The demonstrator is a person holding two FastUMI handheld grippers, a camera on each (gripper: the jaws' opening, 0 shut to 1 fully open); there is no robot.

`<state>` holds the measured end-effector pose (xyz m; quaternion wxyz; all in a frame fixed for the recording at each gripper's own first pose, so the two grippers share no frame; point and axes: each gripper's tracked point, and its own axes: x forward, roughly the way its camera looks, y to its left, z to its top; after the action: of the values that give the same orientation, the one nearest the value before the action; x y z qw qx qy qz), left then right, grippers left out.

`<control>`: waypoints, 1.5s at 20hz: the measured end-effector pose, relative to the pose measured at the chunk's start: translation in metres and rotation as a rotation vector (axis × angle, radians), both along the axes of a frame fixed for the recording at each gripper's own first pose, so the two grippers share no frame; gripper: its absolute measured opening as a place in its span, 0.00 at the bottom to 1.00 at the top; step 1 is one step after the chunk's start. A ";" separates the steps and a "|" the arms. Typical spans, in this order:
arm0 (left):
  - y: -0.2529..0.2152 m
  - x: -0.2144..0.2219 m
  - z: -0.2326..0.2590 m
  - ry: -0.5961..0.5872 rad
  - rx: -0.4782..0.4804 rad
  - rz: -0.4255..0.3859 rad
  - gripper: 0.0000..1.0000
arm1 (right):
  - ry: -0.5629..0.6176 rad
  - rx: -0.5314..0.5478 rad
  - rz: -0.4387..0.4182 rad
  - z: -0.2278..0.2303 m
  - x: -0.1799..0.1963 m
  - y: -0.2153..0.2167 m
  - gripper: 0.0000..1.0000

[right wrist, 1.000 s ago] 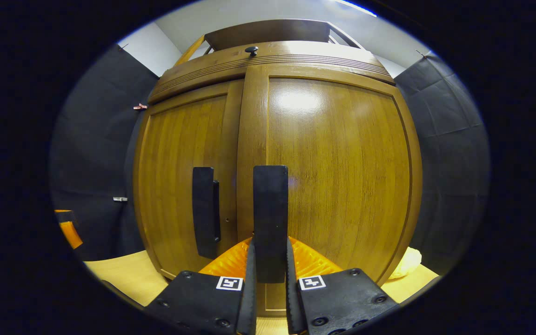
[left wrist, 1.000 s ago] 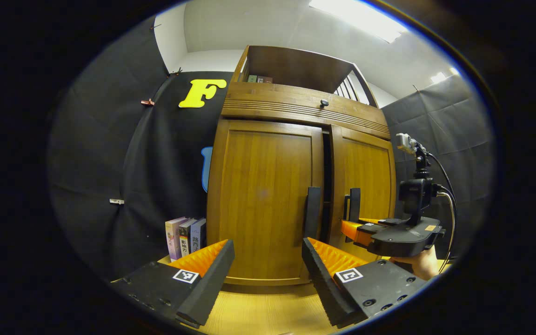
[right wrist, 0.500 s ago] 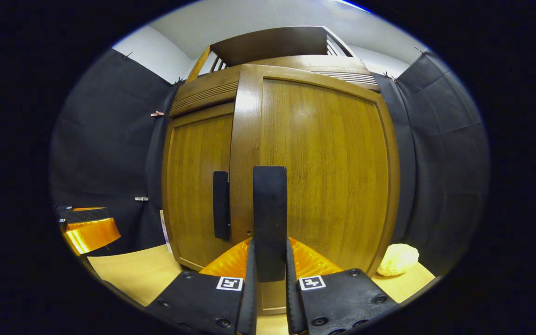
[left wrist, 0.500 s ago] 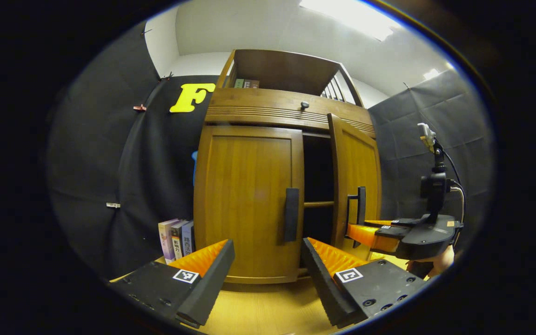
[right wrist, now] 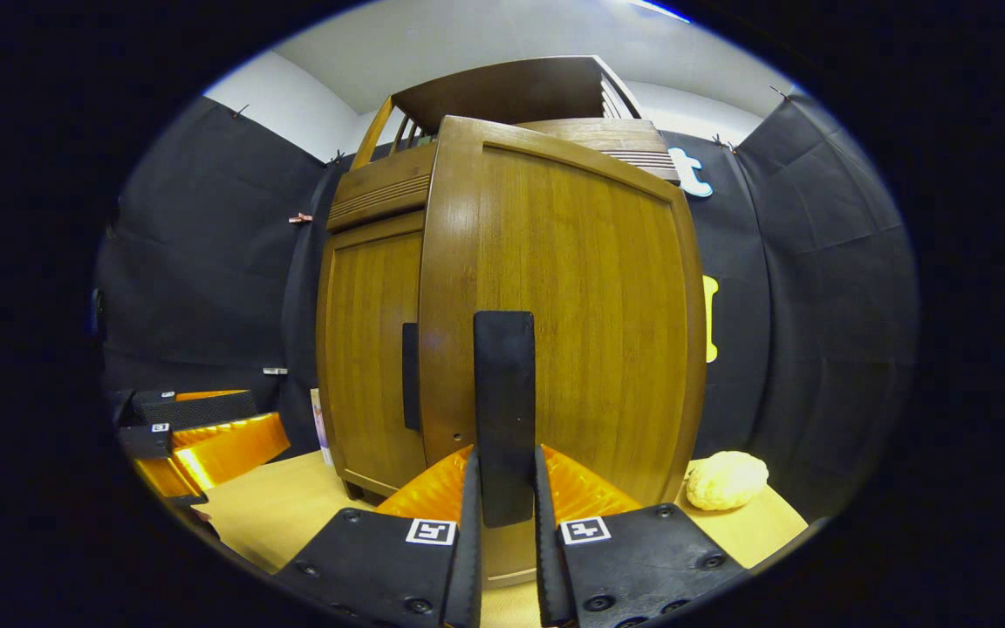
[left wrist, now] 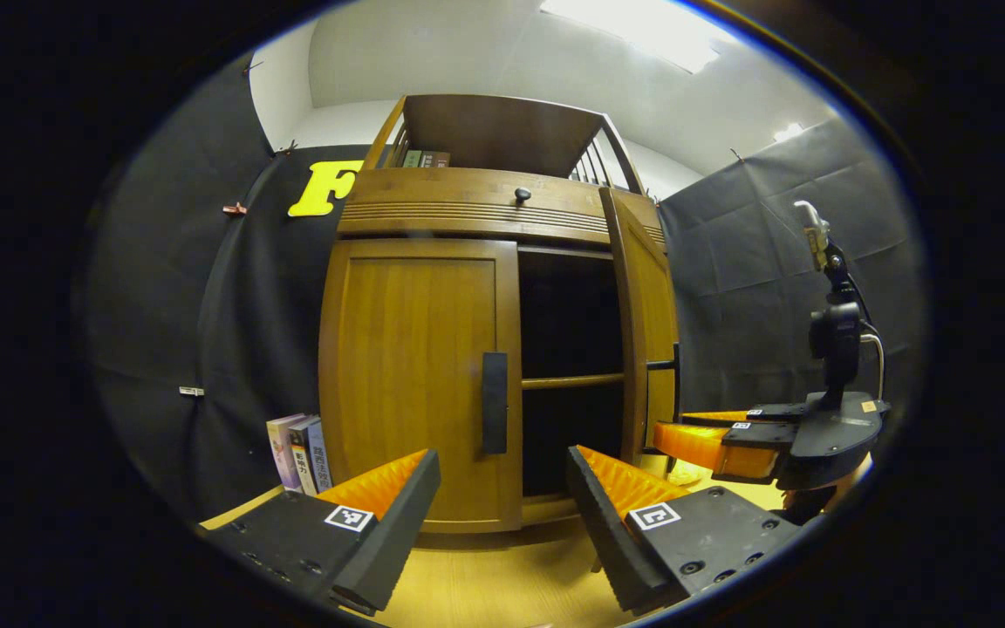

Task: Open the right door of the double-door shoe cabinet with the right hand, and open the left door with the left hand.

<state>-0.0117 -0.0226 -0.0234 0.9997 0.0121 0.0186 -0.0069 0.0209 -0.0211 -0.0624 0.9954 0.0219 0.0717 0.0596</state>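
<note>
From the right gripper view I see my right gripper [right wrist: 505,523] clenched on the right door's handle [right wrist: 503,417]; both fingers press against the dark upright bar, which stands straight up between the jaws; the right door [right wrist: 564,305] rises directly ahead of the jaws and is swung out from the cabinet [right wrist: 380,288], its free edge covering part of the left door's handle [right wrist: 410,375], which shows just left of the jaws; a pale lumpy thing [right wrist: 727,479] lies on the wooden table [right wrist: 267,510] to the right of the jaws, near the foot of the open door; my left gripper [right wrist: 197,436] shows far off to the left of the jaws, low over the table. From the left gripper view my left gripper [left wrist: 502,515] is released, its jaws spread wide and holding nothing; the left door [left wrist: 420,384] stands shut ahead of them, and its handle [left wrist: 494,403] sits above the gap between the fingers, apart from both; right of that handle the cabinet gapes dark with a shelf [left wrist: 572,381] across it; beyond the right jaw the right door [left wrist: 646,331] stands open, edge toward me, with the right gripper [left wrist: 686,436] at its handle; a few books [left wrist: 297,452] stand left of the left jaw, beside the cabinet's foot; a small knob [left wrist: 522,194] sits on the drawer front well above the jaws.
</note>
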 end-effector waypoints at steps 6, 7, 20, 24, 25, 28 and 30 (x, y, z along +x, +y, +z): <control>-0.039 0.014 -0.007 0.004 -0.020 -0.066 0.91 | 0.008 0.020 -0.022 0.007 -0.028 -0.026 0.29; -0.046 0.018 -0.008 0.004 -0.024 -0.078 0.90 | 0.005 0.026 -0.028 0.009 -0.033 -0.032 0.29; -0.120 0.036 -0.020 0.022 -0.051 -0.186 0.91 | -0.018 -0.012 -0.127 0.020 -0.068 -0.099 0.28; -0.128 0.043 -0.022 0.022 -0.051 -0.188 0.91 | -0.026 -0.050 -0.191 0.029 -0.070 -0.128 0.27; -0.128 0.045 -0.023 0.023 -0.056 -0.190 0.89 | -0.024 -0.059 -0.212 0.029 -0.072 -0.136 0.27; -0.126 0.051 -0.024 0.020 -0.062 -0.181 0.90 | -0.043 -0.076 -0.269 0.040 -0.081 -0.163 0.23; -0.116 0.058 -0.024 0.015 -0.054 -0.165 0.92 | -0.044 -0.085 -0.319 0.042 -0.089 -0.179 0.12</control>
<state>0.0463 -0.1387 -0.0477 0.9956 -0.0132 0.0247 -0.0899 -0.0682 -0.2004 -0.0202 0.9936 -0.0104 0.0480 -0.1017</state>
